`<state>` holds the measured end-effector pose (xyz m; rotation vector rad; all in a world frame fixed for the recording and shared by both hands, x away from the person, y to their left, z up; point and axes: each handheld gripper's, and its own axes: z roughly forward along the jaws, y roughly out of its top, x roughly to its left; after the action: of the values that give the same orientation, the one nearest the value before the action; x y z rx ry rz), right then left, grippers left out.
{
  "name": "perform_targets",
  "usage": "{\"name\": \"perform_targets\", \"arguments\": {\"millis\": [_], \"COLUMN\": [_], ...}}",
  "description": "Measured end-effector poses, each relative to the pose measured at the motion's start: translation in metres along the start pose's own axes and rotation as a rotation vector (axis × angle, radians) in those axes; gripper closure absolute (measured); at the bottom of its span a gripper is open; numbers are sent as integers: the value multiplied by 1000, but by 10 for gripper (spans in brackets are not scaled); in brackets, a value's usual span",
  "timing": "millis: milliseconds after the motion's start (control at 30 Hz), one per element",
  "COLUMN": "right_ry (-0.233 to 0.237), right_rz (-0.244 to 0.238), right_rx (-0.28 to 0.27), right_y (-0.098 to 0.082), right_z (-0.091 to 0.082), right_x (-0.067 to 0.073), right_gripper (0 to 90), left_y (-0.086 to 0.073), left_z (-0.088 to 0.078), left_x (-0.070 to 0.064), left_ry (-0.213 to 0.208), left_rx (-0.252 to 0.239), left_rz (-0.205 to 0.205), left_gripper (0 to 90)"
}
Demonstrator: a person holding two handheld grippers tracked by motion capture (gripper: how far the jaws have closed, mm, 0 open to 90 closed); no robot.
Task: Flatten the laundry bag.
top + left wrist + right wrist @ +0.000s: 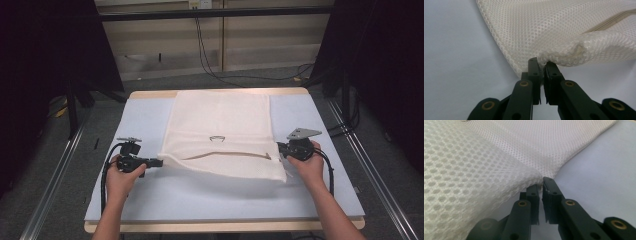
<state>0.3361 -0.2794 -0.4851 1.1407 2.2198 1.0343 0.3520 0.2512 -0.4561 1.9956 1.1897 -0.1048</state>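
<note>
A white mesh bag [220, 130] lies flat on the pale blue table mat [150, 195], with a beige zipper [225, 155] running across its near part. My left gripper [159, 162] is shut on the bag's left edge; the left gripper view shows the mesh [549, 30] bunched between the tips of that gripper [542, 63]. At the bag's right edge sits my right gripper [280, 148]. In the right gripper view, its jaws [542, 183] stand almost together with the mesh [474, 170] edge pinched at their tips. A hand holds each gripper.
A small metal ring [216, 138] rests on the bag's middle. The mat covers a wooden table [220, 227]. Metal rails [50, 185] run along the floor on both sides, and black cables [210, 60] lie on the floor beyond the table's far edge.
</note>
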Motion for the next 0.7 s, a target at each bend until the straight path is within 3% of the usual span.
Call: {"name": "perform_targets", "arguments": {"millis": [333,567,700], "right_ry": [-47,-62,-49], "right_rz": [31,65,78], "right_rx": [39,24,6], "right_y": [-6,-10,-8], "right_z": [-13,-23,-27], "right_x": [1,-3,3], "right_gripper": [733,684,627], "left_y": [-1,-2,-2], "left_z": [0,0,2], "left_x": [-1,-2,-3], "left_ry": [5,6,11], "left_rx": [14,20,24], "left_rz": [17,22,22], "left_gripper": [843,842,842]}}
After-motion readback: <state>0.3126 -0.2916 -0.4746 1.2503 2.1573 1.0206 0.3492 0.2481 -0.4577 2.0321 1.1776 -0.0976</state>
